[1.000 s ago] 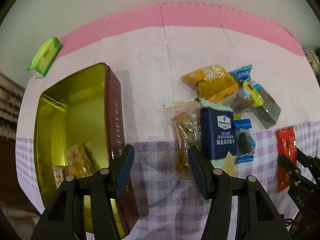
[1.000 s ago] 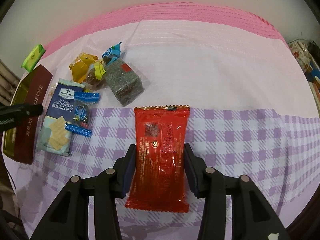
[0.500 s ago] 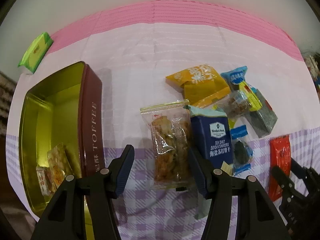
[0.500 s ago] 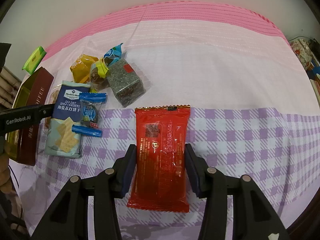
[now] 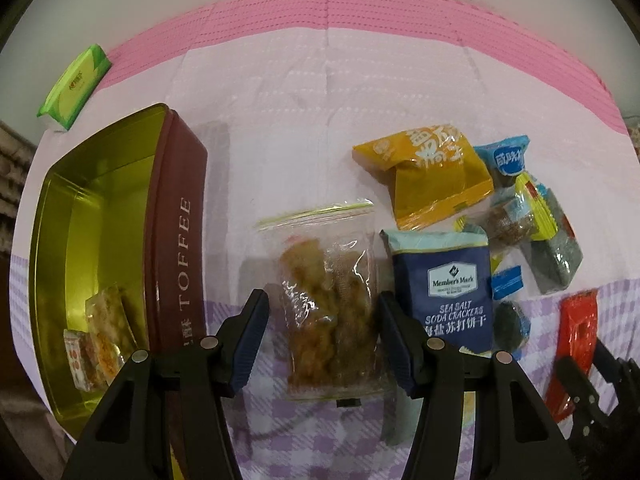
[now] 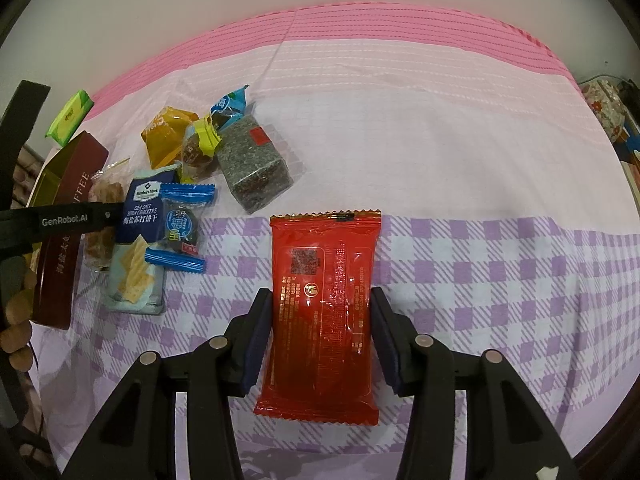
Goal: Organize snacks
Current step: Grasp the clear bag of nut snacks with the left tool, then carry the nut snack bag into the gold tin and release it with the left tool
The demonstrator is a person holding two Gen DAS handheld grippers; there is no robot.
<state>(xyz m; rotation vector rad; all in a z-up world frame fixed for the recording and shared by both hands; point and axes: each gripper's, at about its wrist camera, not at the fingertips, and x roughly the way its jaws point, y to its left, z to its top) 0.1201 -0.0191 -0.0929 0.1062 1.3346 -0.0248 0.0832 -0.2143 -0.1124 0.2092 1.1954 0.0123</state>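
A clear bag of fried brown snack [image 5: 328, 308] lies on the cloth, and my left gripper [image 5: 322, 298] stands open astride it, pads just off its sides. To its left sits the open gold tin [image 5: 96, 200] marked TOFFEE, with a few wrapped snacks [image 5: 100, 340] in its near corner. My right gripper [image 6: 320, 294] points down at a red packet [image 6: 324, 304] lying flat on the checked cloth. Its pads press on the packet's two long edges. The red packet [image 5: 574, 336] also shows at the right edge of the left wrist view.
A navy soda-cracker pack [image 5: 448, 292], an orange pouch [image 5: 428, 176], a dark speckled block [image 6: 252, 168], blue-wrapped sweets [image 6: 180, 228] and a yellow-tied sweet [image 6: 200, 144] lie together between the tin and the red packet. A green tissue pack [image 5: 74, 84] lies at the far left.
My left gripper moved right from the tin's wall and sank until it straddles the clear snack bag. The right gripper stayed on the red packet.
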